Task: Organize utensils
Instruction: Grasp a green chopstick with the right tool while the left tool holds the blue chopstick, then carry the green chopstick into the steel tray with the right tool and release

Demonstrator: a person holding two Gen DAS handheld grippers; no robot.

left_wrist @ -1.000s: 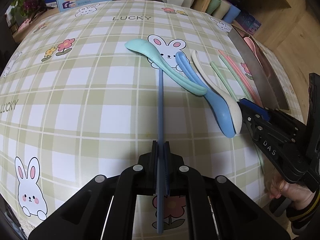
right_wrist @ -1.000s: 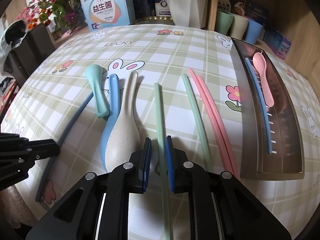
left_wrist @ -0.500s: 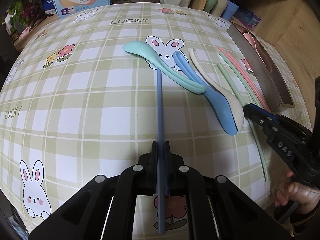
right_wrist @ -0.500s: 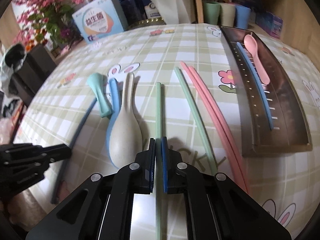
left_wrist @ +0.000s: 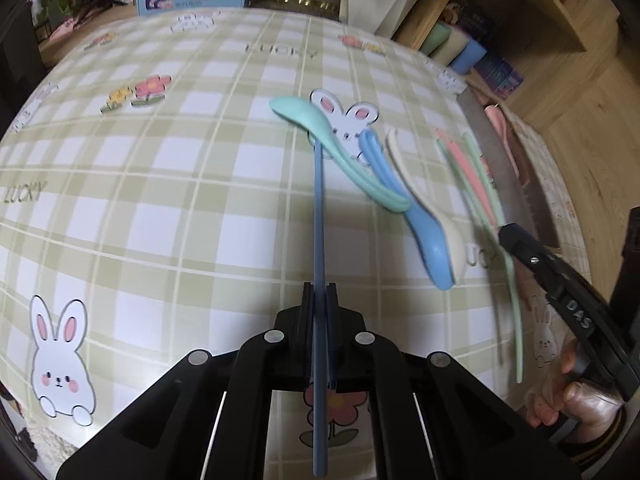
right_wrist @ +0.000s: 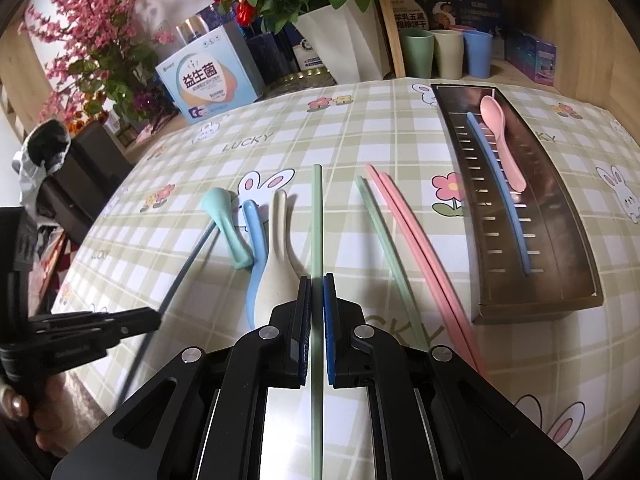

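Clearly each hand had one chopstick pinched, so that two could go to the tray at once. The left gripper [left_wrist: 319, 300] was closed on the dark blue chopstick [left_wrist: 318, 216], its far tip tucked under the teal spoon [left_wrist: 336, 148] and its near end sticking out behind the pads. The right gripper [right_wrist: 317, 300] had just been closing, and its jaws now clamped the pale green chopstick [right_wrist: 316, 216] near the middle of its length, probably to keep it balanced. On the checked tablecloth [right_wrist: 360, 128] its green partner [right_wrist: 384, 240] and the pink pair [right_wrist: 416, 240] lay just right of it, while the blue spoon [right_wrist: 252, 240] and cream spoon [right_wrist: 278, 264] lay touching each other to its left. Far right stood the metal tray [right_wrist: 560, 216], holding a light blue chopstick [right_wrist: 500, 192] and a pink spoon [right_wrist: 502, 140] lengthwise. I judged the sorting barely begun, most pieces being outside the tray.
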